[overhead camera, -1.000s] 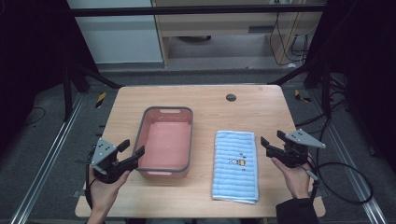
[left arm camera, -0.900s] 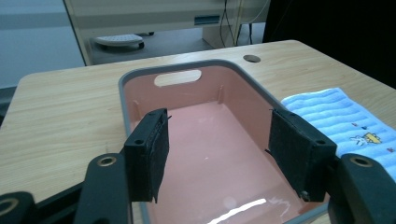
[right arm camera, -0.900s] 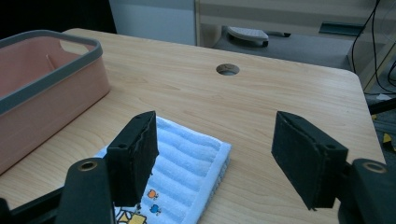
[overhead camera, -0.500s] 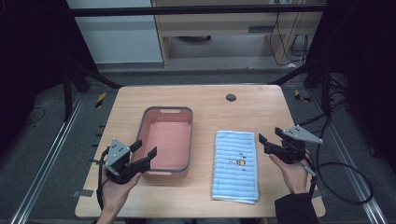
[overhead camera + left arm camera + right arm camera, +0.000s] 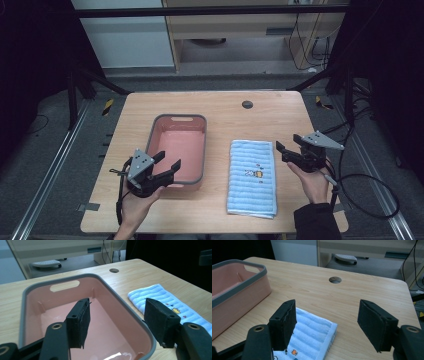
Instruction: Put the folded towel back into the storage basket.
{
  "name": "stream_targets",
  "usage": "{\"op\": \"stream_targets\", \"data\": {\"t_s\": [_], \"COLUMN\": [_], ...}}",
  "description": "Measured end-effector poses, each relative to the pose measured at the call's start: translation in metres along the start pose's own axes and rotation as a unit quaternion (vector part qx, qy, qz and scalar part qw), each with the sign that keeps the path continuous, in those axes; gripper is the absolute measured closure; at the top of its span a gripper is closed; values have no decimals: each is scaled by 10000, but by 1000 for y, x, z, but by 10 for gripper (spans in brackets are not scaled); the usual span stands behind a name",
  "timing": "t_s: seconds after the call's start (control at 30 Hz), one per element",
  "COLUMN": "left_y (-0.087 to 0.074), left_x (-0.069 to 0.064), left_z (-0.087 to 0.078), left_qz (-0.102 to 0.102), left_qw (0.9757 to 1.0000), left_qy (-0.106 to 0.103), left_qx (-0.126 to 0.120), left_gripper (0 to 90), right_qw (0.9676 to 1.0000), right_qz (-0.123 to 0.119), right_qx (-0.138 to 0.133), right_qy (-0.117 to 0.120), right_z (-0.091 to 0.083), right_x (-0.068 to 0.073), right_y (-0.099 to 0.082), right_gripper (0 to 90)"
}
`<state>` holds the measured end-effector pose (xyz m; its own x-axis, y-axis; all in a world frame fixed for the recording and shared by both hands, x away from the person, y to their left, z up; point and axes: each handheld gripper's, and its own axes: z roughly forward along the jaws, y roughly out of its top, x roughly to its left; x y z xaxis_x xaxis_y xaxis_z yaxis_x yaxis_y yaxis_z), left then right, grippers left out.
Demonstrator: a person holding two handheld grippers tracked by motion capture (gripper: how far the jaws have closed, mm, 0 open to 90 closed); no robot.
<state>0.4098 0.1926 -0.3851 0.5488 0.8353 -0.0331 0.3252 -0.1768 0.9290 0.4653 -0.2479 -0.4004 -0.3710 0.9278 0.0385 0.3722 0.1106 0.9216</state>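
We see a light wooden surface (image 5: 220, 112) with rounded corners and a small round hole (image 5: 247, 104) near its far edge. On it sits a rectangular pink plastic tub with a grey rim (image 5: 178, 148), empty inside, with a slot handle cut into its far wall. Just to the right of the tub, apart from it, lies a folded light-blue striped towel (image 5: 252, 178) with a small yellow and orange print (the print is too small for us to read).

The left tool (image 5: 168, 168) is held in the person's left hand (image 5: 135, 201) at the tub's near left corner. Its jaws stand apart and grip nothing; in the left gripper view they hang over the tub's near end, one above the pink floor, the other near the right rim.

The right tool (image 5: 287, 149) is held in the person's right hand (image 5: 312, 182), just beside the towel's right edge. Its jaws are also spread wide and empty; in the right gripper view the left jaw hangs above the towel's far corner and the right one above bare wood.
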Motion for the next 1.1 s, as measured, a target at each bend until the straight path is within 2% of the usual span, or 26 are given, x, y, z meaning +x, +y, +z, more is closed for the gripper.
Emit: {"op": "stream_targets", "data": {"t_s": [0.47, 0.77, 0.93, 1.1], "left_y": [2, -1, -2, -2], "left_x": [-24, -42, -56, -64], "left_z": [17, 29, 36, 41], "left_qz": [141, 237, 343, 381], "left_qw": [9996, 9987, 9977, 9969], "left_qy": [-241, -431, -566, -656], "left_qx": [56, 144, 175, 205], "left_gripper": [372, 373, 373, 374], "right_qw": [10000, 10000, 9999, 9999], "right_qz": [-34, -47, -66, -76], "right_qx": [33, 88, 113, 130], "right_qy": [8, -6, 5, -7], "right_z": [6, 12, 14, 16], "right_x": [1, 1, 0, -1], "right_y": [5, 4, 5, 4], "right_gripper": [312, 314, 311, 308]}}
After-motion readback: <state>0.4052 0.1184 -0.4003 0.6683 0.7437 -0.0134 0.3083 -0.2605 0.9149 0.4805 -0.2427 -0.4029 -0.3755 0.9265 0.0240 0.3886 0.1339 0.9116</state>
